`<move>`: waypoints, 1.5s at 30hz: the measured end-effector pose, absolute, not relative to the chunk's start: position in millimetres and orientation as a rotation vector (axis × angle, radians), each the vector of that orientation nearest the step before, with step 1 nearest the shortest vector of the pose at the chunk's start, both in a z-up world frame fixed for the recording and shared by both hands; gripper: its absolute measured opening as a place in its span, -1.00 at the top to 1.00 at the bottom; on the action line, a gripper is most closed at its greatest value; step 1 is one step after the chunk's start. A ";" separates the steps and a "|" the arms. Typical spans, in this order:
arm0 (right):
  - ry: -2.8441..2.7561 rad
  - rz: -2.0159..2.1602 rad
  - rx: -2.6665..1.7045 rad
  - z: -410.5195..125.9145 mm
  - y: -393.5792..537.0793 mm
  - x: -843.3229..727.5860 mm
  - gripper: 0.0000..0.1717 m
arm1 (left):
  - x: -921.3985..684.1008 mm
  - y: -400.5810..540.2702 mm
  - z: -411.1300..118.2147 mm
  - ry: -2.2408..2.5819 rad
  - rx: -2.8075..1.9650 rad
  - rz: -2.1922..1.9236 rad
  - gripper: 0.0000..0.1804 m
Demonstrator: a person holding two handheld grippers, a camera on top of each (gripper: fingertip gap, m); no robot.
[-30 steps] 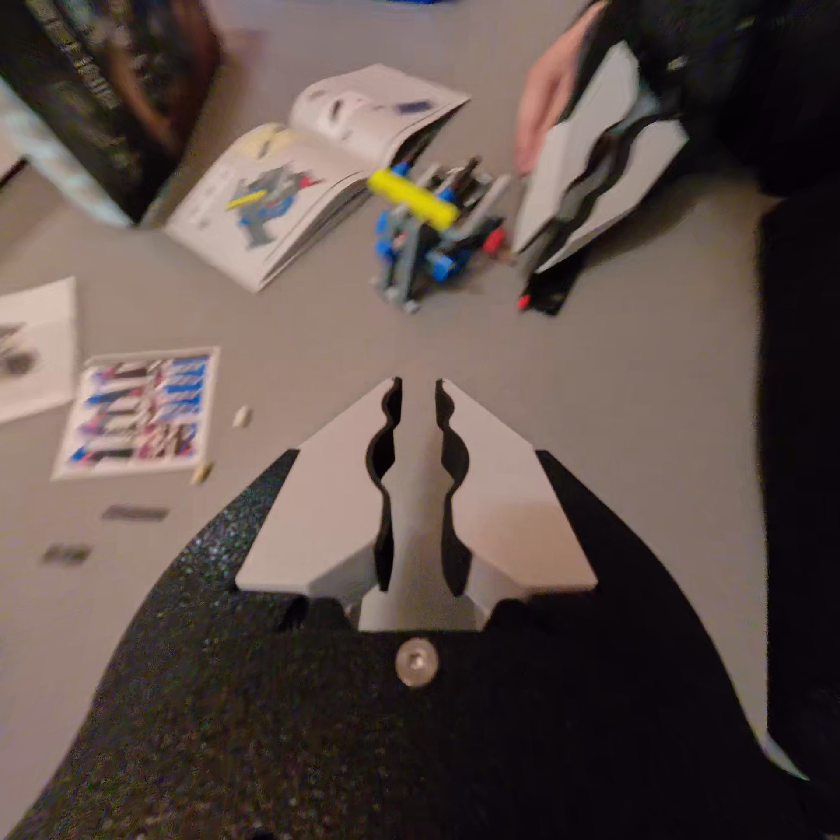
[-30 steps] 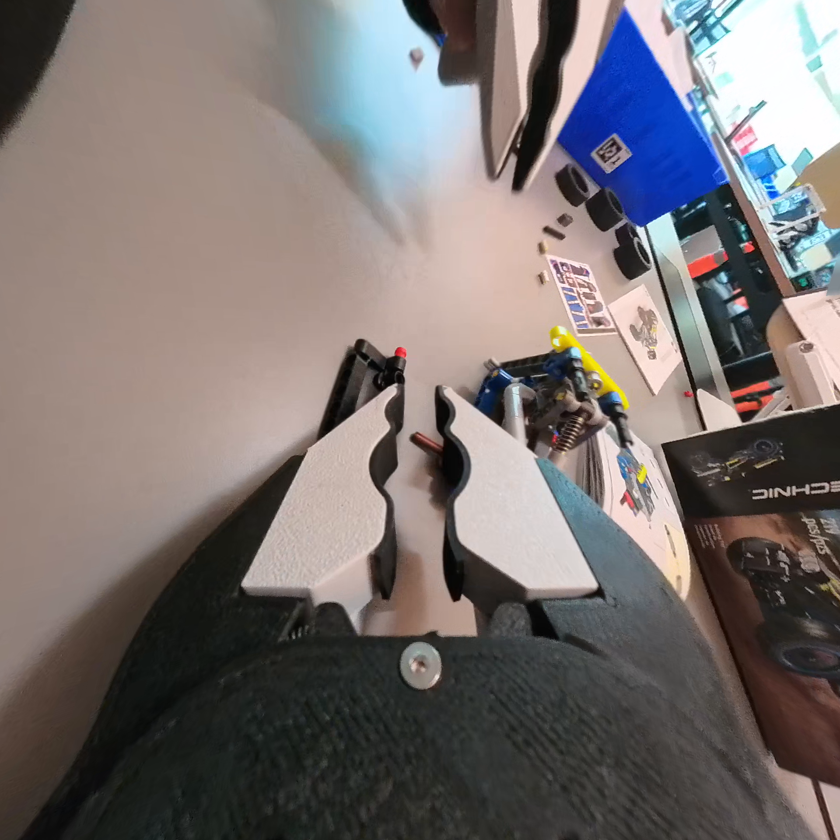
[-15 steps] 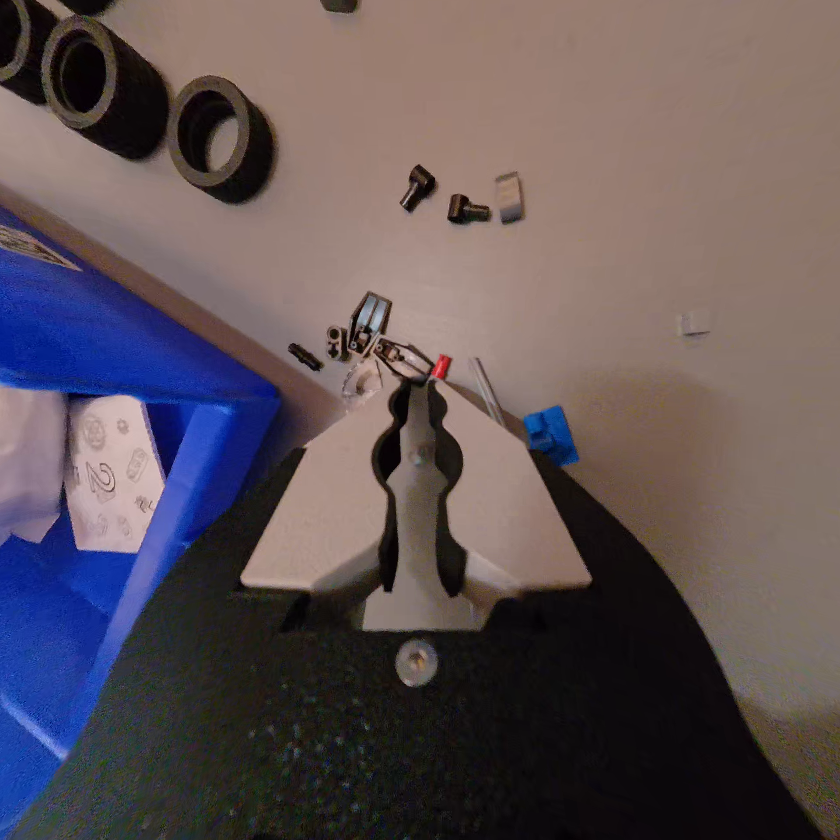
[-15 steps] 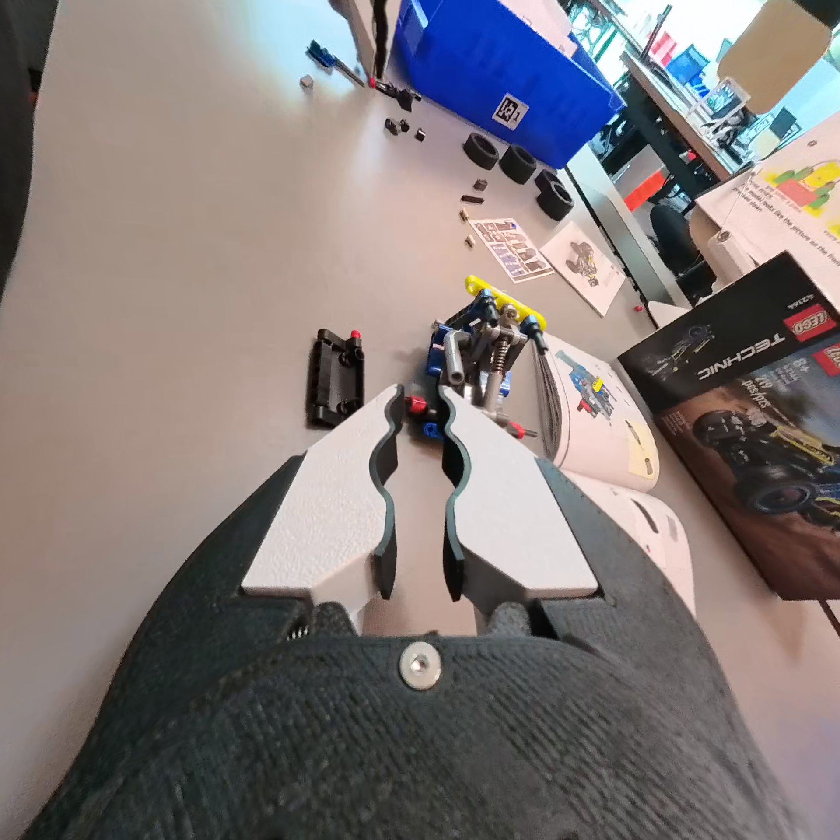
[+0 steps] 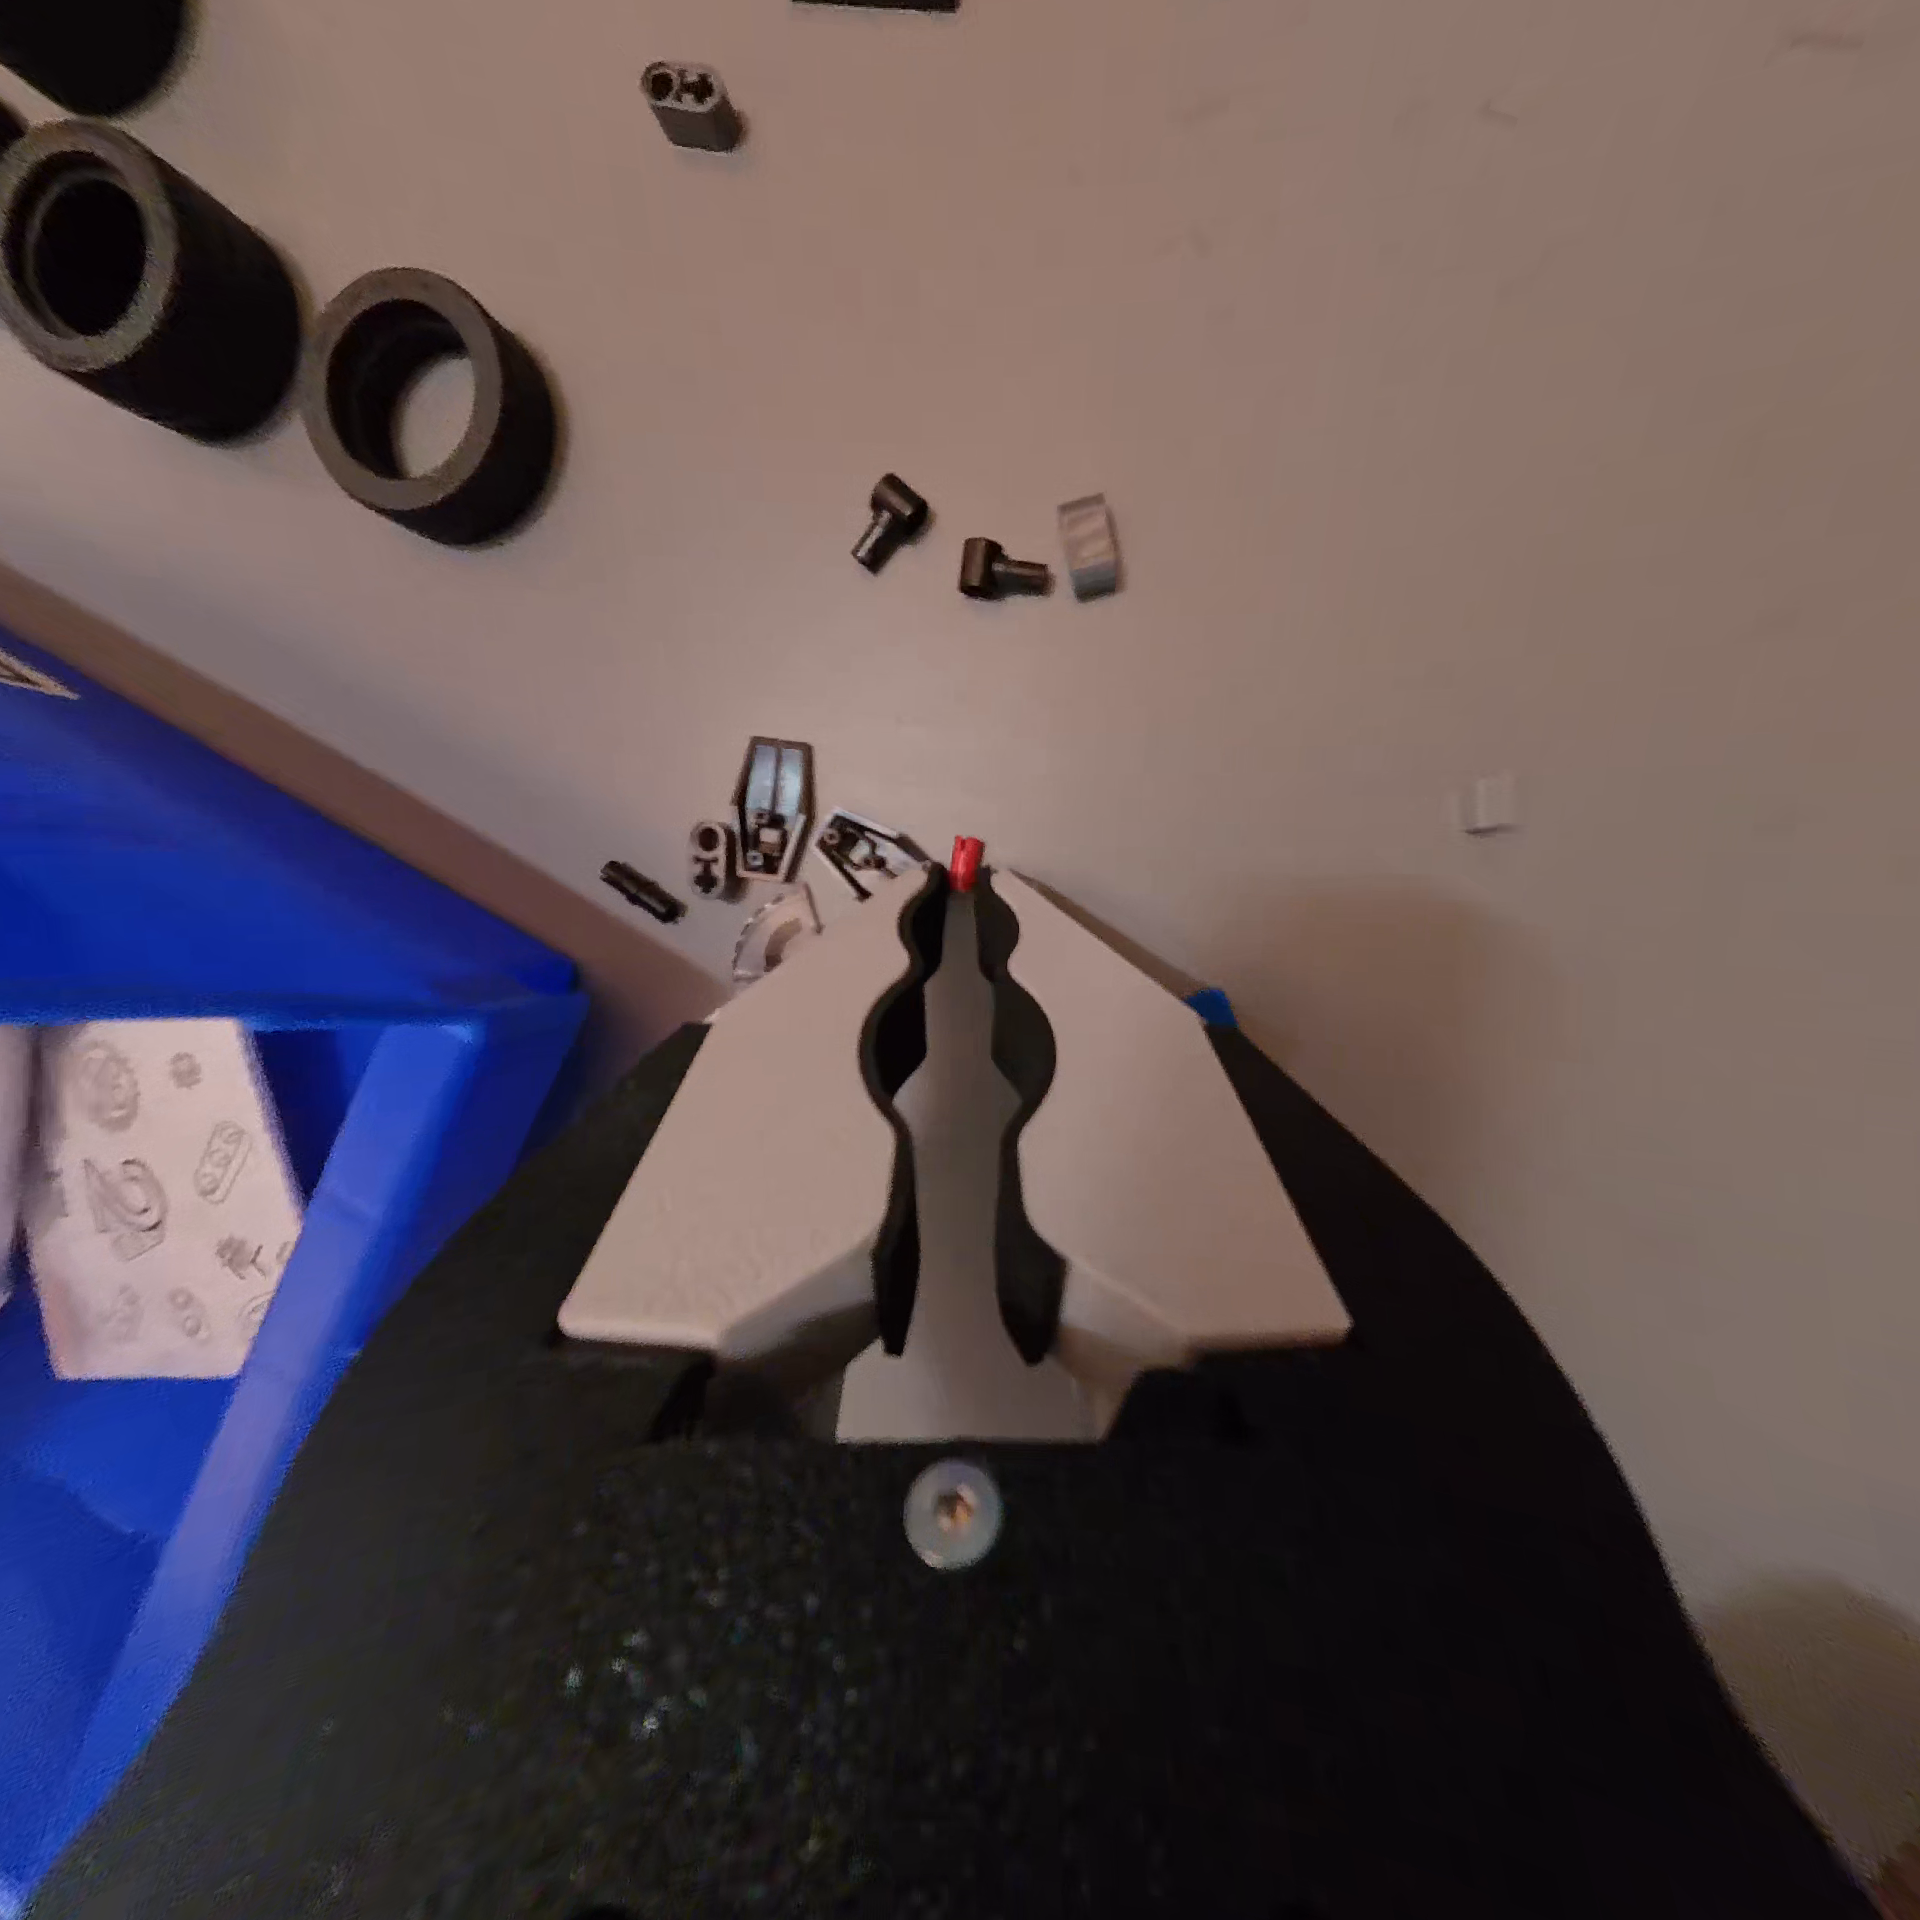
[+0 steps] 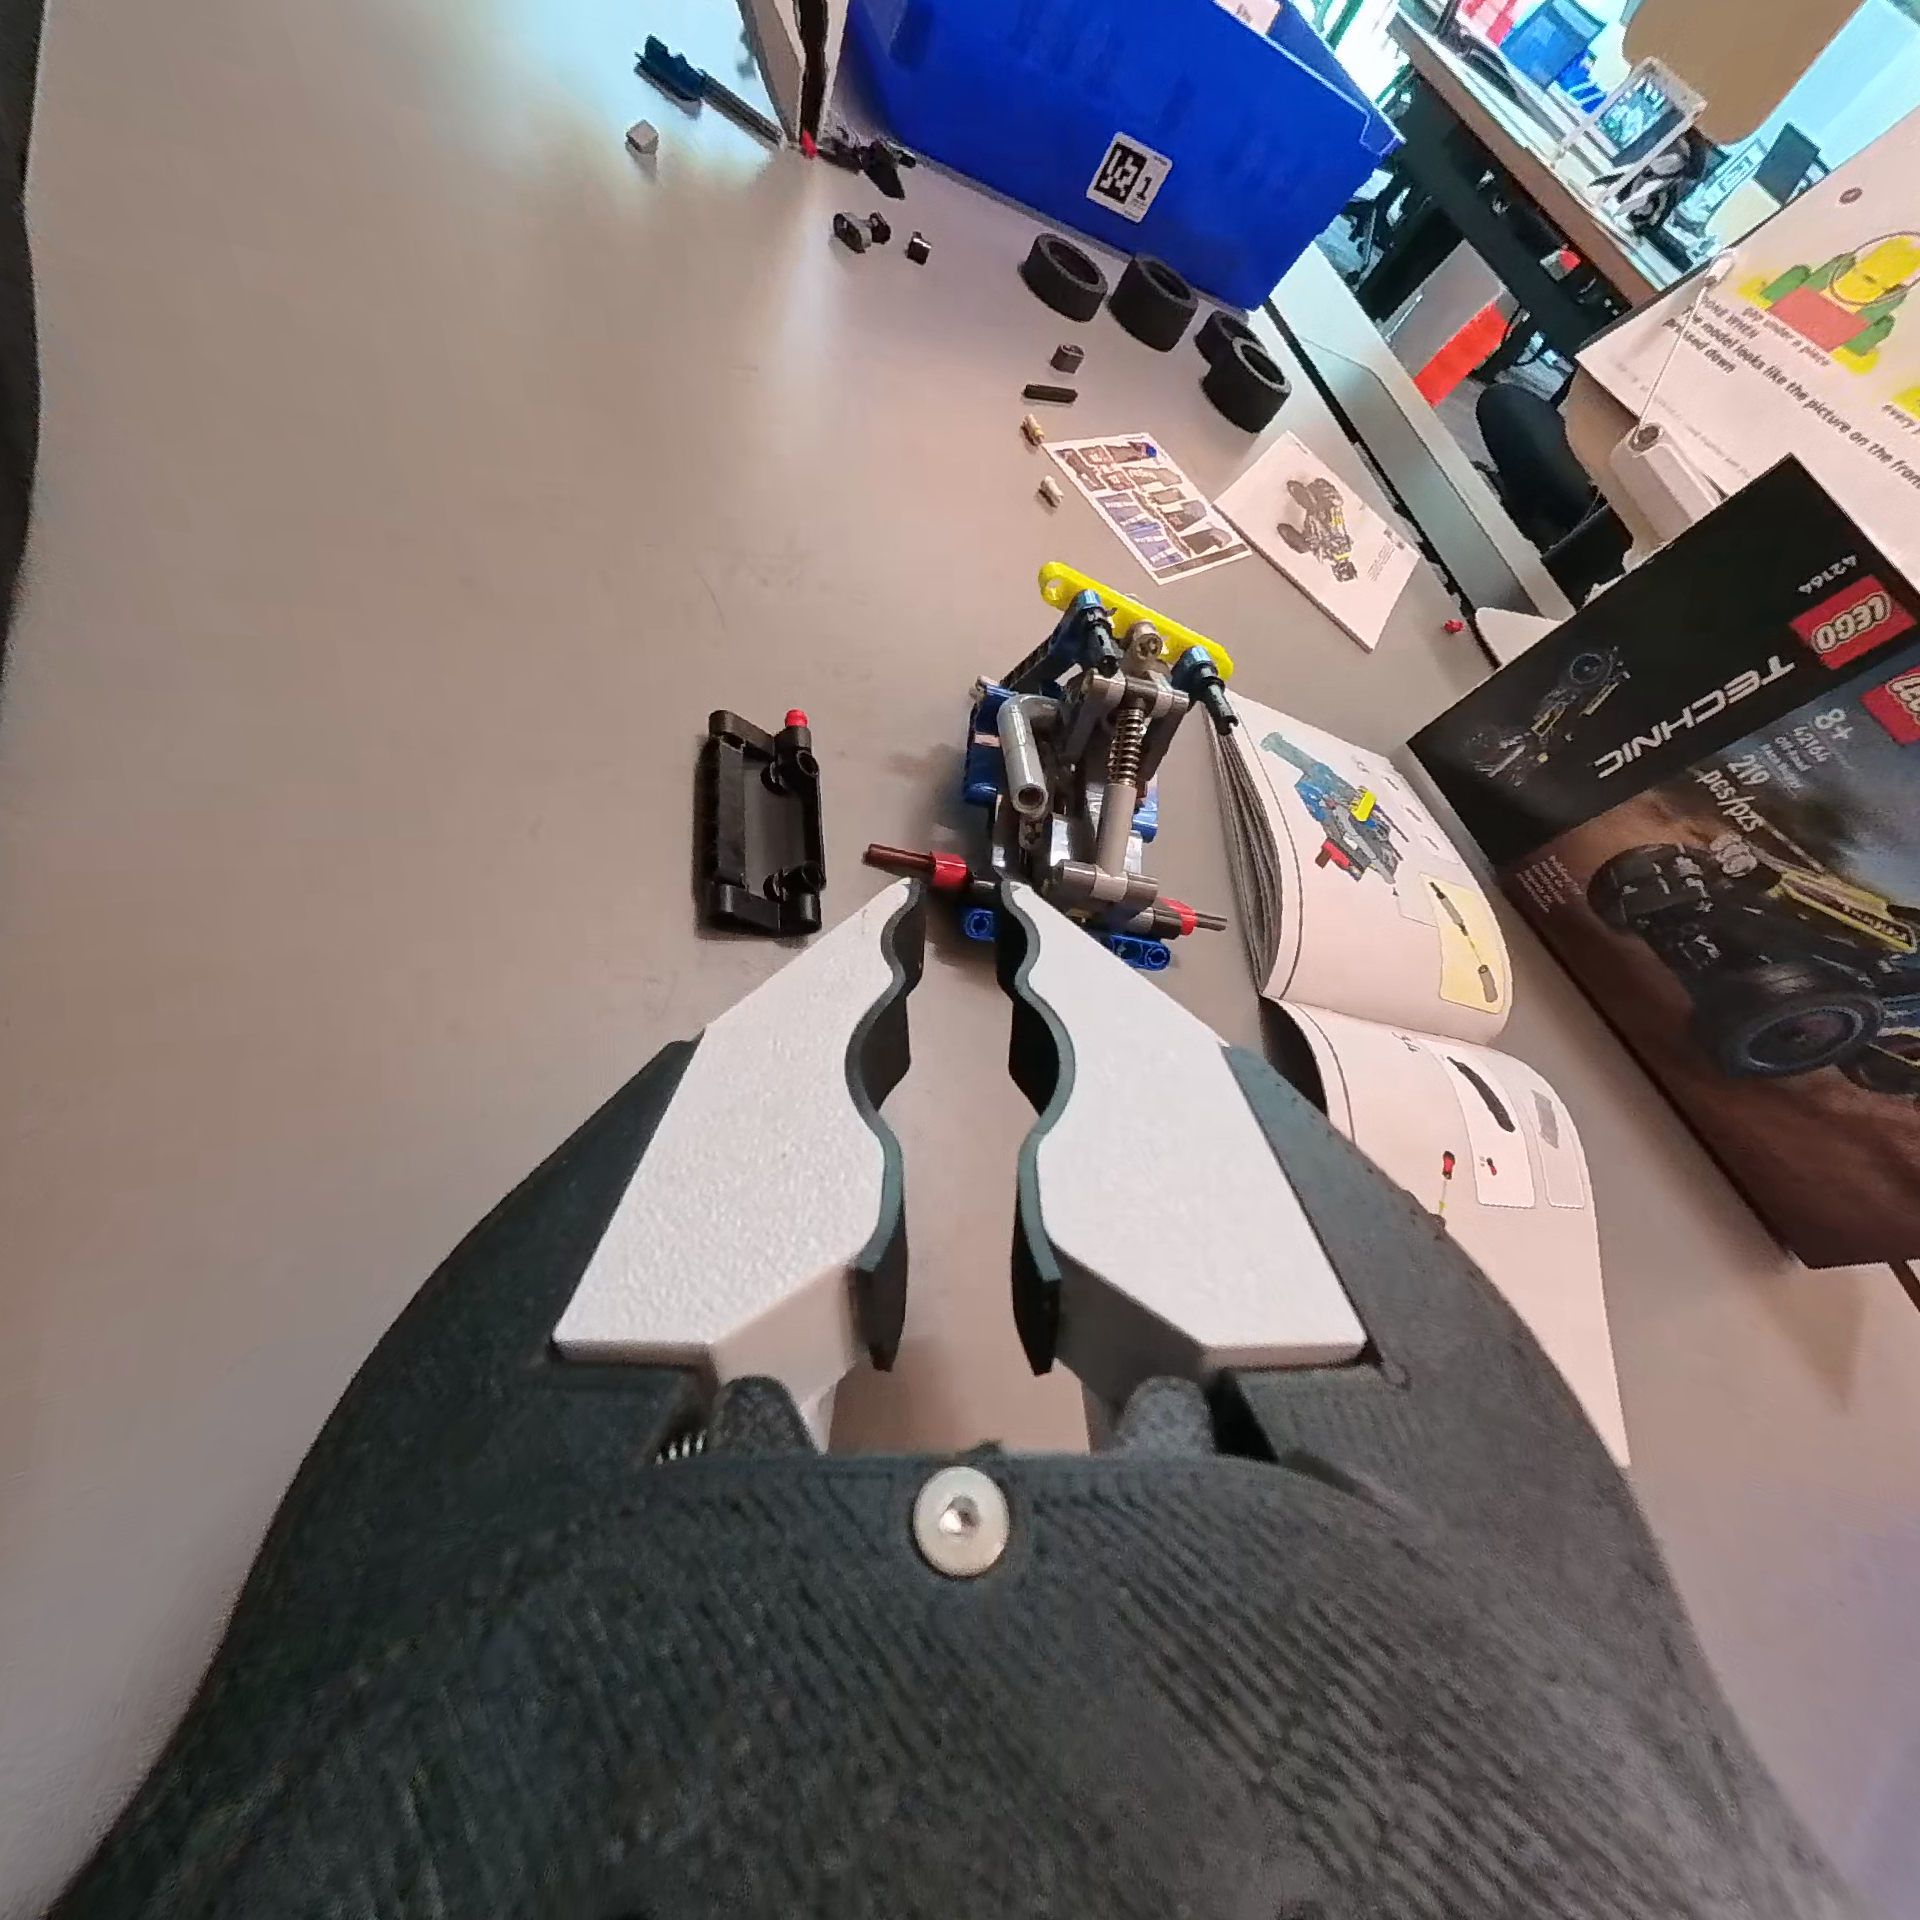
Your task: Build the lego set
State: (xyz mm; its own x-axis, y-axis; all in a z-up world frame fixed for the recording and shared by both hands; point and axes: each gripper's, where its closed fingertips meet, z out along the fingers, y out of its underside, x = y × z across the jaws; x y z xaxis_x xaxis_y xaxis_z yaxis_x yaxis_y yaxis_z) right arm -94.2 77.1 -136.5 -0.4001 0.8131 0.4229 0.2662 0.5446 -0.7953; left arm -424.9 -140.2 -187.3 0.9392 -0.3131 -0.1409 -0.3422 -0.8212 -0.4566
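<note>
Left wrist view: your left gripper (image 5: pixel 964 883) pinches a small red pin (image 5: pixel 965 861) at its tips, blue bin (image 5: pixel 260 894) to the left, tyres (image 5: pixel 431 405) far left; right wrist view: your right gripper (image 6: pixel 961 902) stands narrowly parted, bare, the model (image 6: pixel 1081 790) just beyond, black panel (image 6: pixel 764 821) left.

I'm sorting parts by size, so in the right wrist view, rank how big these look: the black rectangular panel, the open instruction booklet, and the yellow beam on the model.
Largest to smallest, as they look:
1. open instruction booklet
2. black rectangular panel
3. yellow beam
The beam lies farther from the camera, so its true size against the panel is unsure.
</note>
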 end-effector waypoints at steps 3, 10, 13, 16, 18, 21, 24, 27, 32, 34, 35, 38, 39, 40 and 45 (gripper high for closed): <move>-1.913 0.798 -0.918 -135.2 80.4 -94.5 0.89 | -407.4 -120.7 -163.3 0.521 -2.485 0.126 0.97; -1.920 0.848 -1.187 -138.9 92.9 -71.3 0.85 | -156.5 5.4 -114.3 0.874 -1.997 -0.146 0.97; -1.885 0.799 -1.280 -146.4 109.7 -60.0 0.91 | -70.4 51.7 -140.6 0.990 -1.982 -0.215 0.98; -1.884 0.748 -1.297 -151.6 121.6 -41.1 0.96 | -40.2 77.5 -166.9 1.171 -2.042 -0.140 0.97; -1.918 0.709 -1.280 -155.4 125.8 -32.0 0.96 | -35.1 86.5 -177.8 1.229 -2.084 -0.107 0.97; -2.000 0.723 -1.225 -162.2 119.1 -28.7 0.94 | -26.1 88.1 -184.1 1.234 -2.110 -0.169 0.96; -2.062 0.750 -1.170 -168.5 110.0 -31.8 0.93 | -35.6 93.7 -182.5 1.160 -2.133 -0.116 0.89; -2.101 0.731 -1.135 -176.9 106.7 -36.2 0.93 | -39.7 89.0 -174.3 1.052 -2.137 -0.154 0.87; -2.152 0.796 -1.086 -180.8 88.3 -36.7 0.99 | -29.4 72.5 -182.0 0.978 -2.207 -0.279 1.00; -2.149 0.801 -1.083 -180.3 85.3 -36.1 0.95 | -29.7 75.5 -184.7 0.945 -2.229 -0.272 0.97; -2.146 0.805 -1.089 -180.3 83.8 -35.9 0.95 | -30.9 77.9 -184.6 0.921 -2.238 -0.266 0.98; -2.139 0.796 -1.105 -180.2 82.2 -32.7 0.94 | -33.5 84.4 -184.4 0.887 -2.234 -0.232 0.97; -2.134 0.778 -1.113 -180.0 83.7 -30.6 0.92 | -35.5 87.5 -184.2 0.861 -2.236 -0.208 0.95; -2.121 0.748 -1.124 -179.5 87.2 -28.0 0.89 | -38.7 89.3 -183.6 0.842 -2.240 -0.174 0.95; -2.071 0.755 -1.161 -179.0 89.6 -19.1 0.88 | -32.4 68.6 -175.1 0.910 -2.245 -0.258 1.00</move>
